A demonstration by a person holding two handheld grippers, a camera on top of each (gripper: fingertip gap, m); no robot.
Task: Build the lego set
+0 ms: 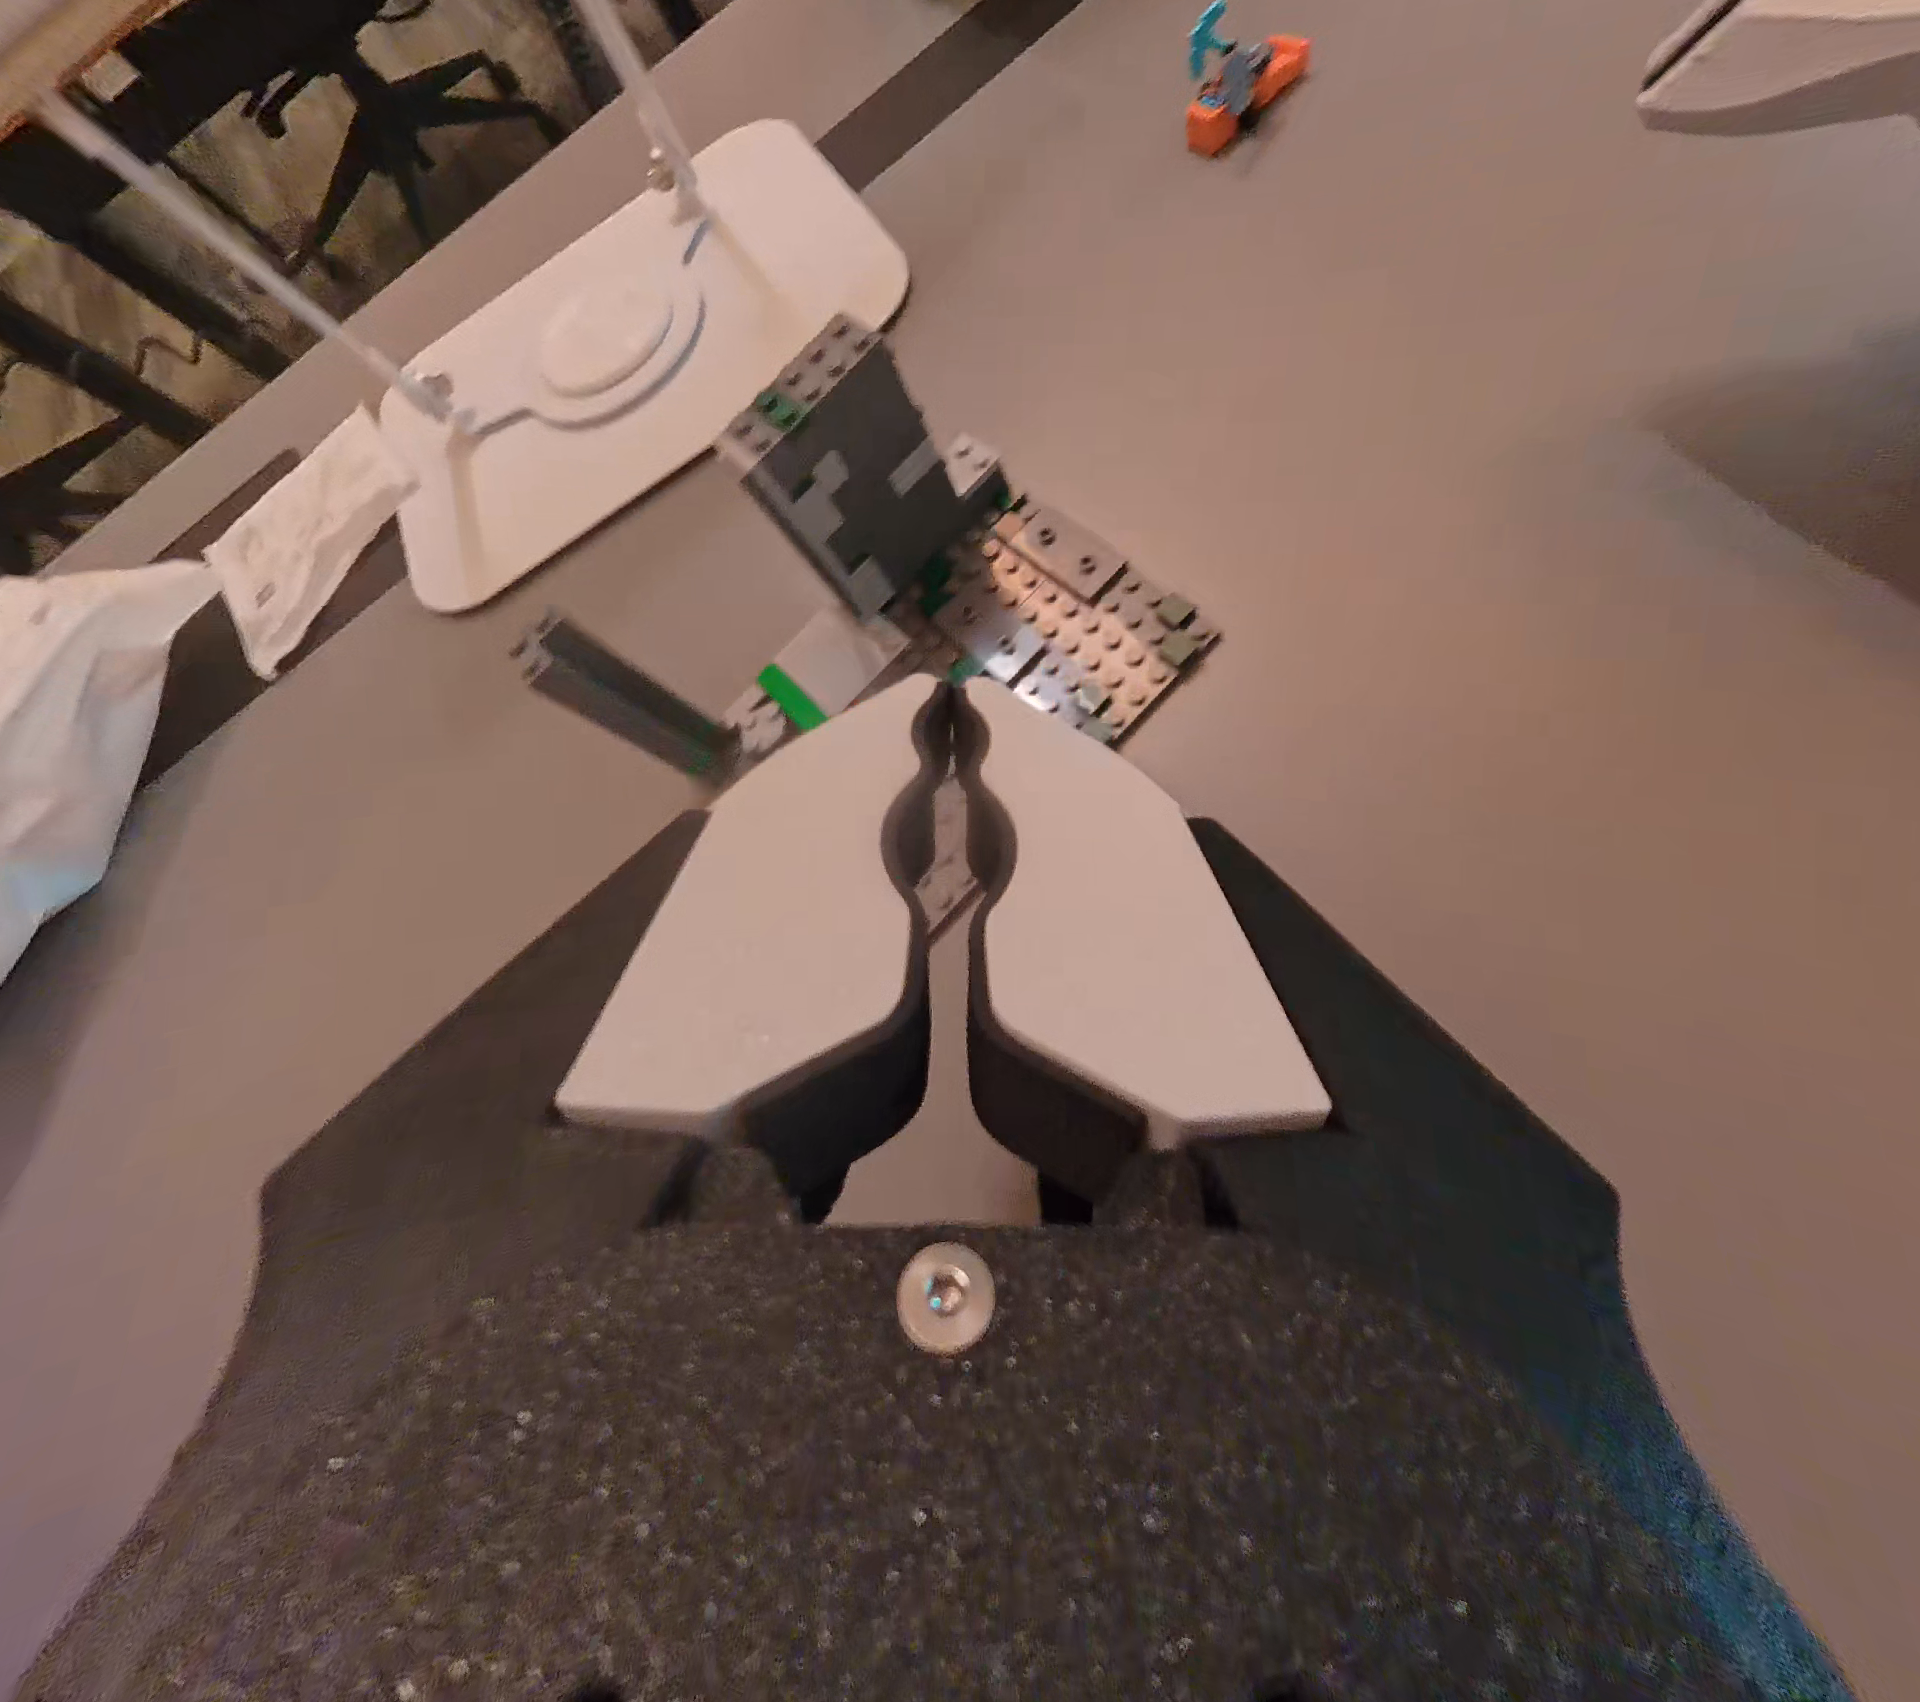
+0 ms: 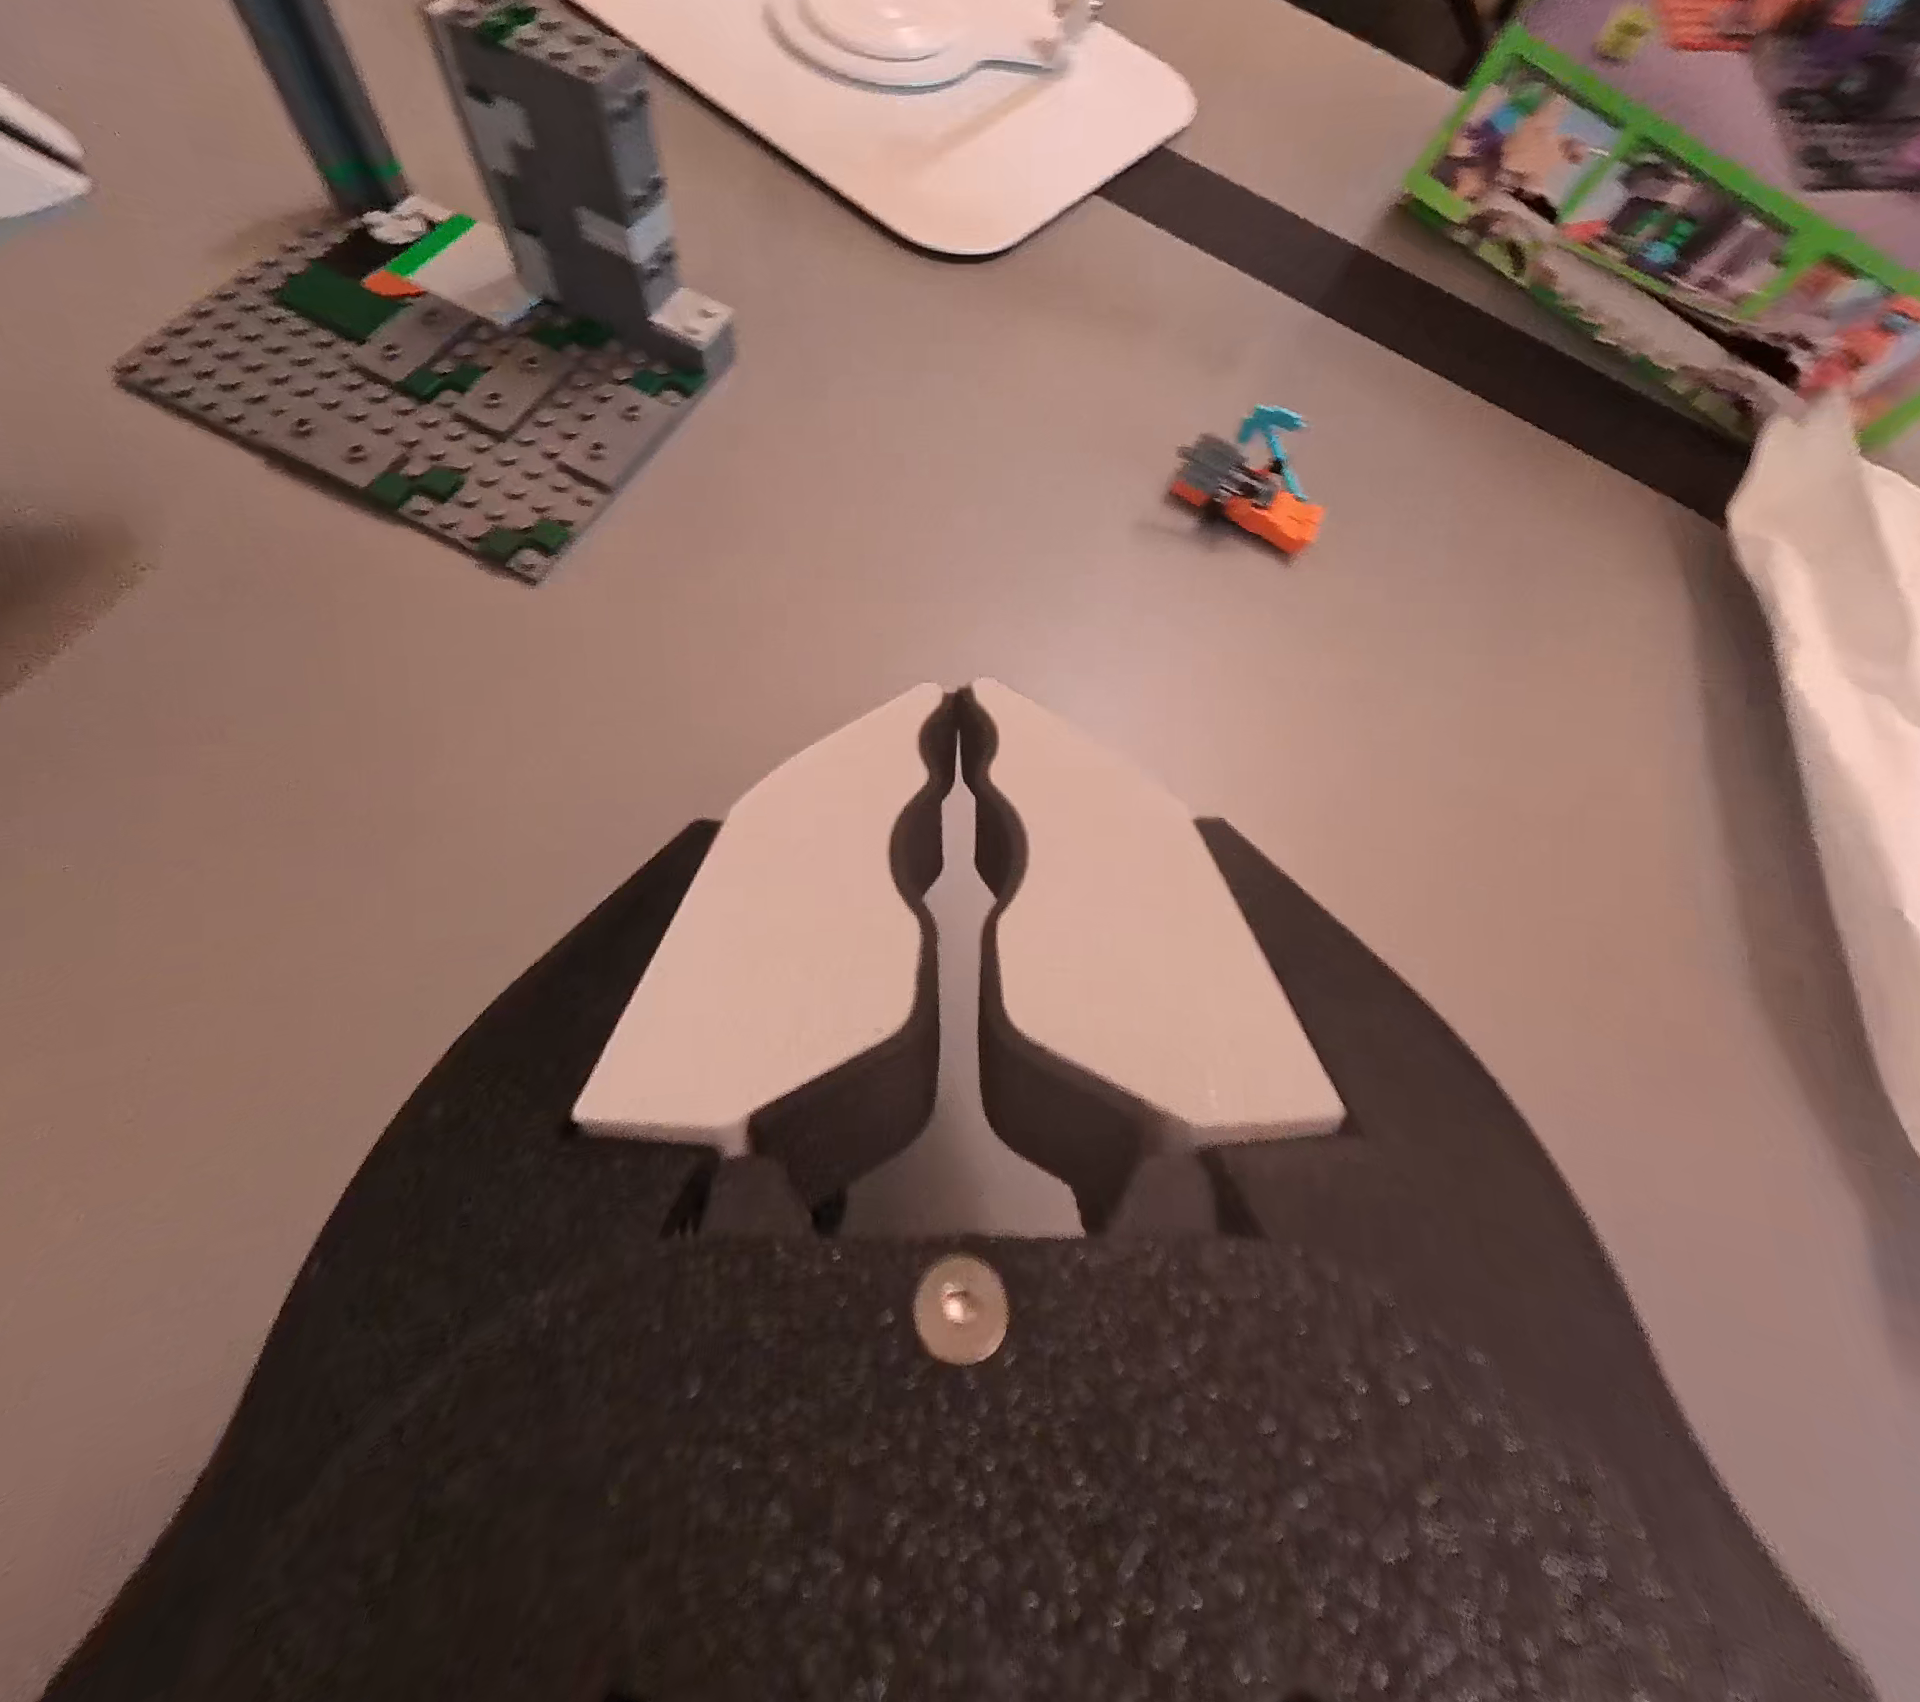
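Note:
The lego build stands on a grey studded baseplate [image 2: 343, 426] with dark green tiles, a grey block tower [image 2: 561, 177] and a thin grey pillar [image 2: 281, 31]. In the left wrist view the baseplate [image 1: 1101, 624] and tower [image 1: 862, 468] lie just beyond my left gripper [image 1: 951, 696], which is shut with nothing seen between the tips and hangs over the plate's near edge. My right gripper [image 2: 961, 696] is shut and empty over bare table. A small orange, grey and cyan lego assembly [image 2: 1247, 489] lies ahead of it to the right, and also shows in the left wrist view [image 1: 1247, 83].
A white flat lamp base [image 2: 883, 63] with thin rods stands behind the build. A green lego box [image 2: 1662, 250] lies at the back right. White paper bags lie at the right edge [image 2: 1849, 665] and at the left of the left wrist view [image 1: 62, 717]. One gripper's finger ends stand about 20 centimetres off the other's. The thin grey pillar [image 2: 281, 31] sits 9 centimetres or so from the ends of my left fingers.

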